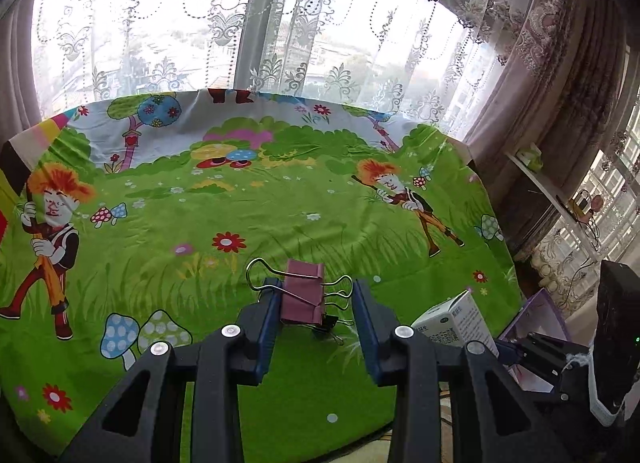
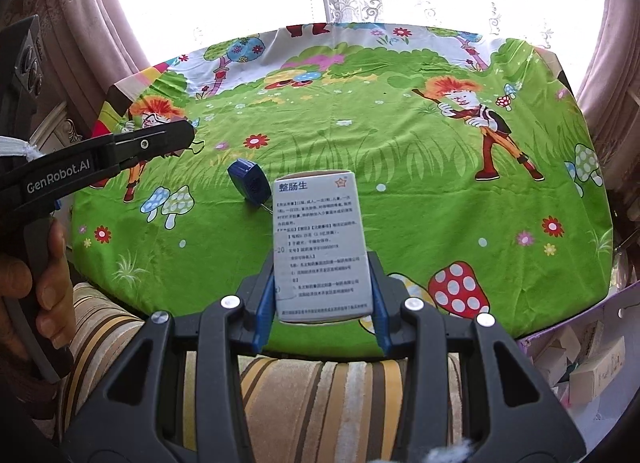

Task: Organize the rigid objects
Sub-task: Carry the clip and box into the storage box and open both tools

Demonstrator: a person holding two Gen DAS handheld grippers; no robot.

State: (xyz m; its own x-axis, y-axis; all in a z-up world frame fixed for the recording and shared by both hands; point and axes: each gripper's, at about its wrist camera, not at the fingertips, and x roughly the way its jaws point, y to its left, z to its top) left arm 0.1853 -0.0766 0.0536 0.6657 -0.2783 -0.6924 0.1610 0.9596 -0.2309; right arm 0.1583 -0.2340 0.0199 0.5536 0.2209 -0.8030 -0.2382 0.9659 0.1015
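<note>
Above the green cartoon-print tablecloth (image 2: 360, 191), the left gripper (image 1: 314, 303) holds a pink metal binder clip (image 1: 302, 295) and the right gripper (image 2: 324, 283) clamps a white cardboard medicine box (image 2: 320, 243); neither looks stowed yet.

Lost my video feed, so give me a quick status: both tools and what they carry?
Left tool gripping pink binder clip by its wire handles. Right tool clamped on white medicine box. Both above green tablecloth, nothing blocking.
</note>
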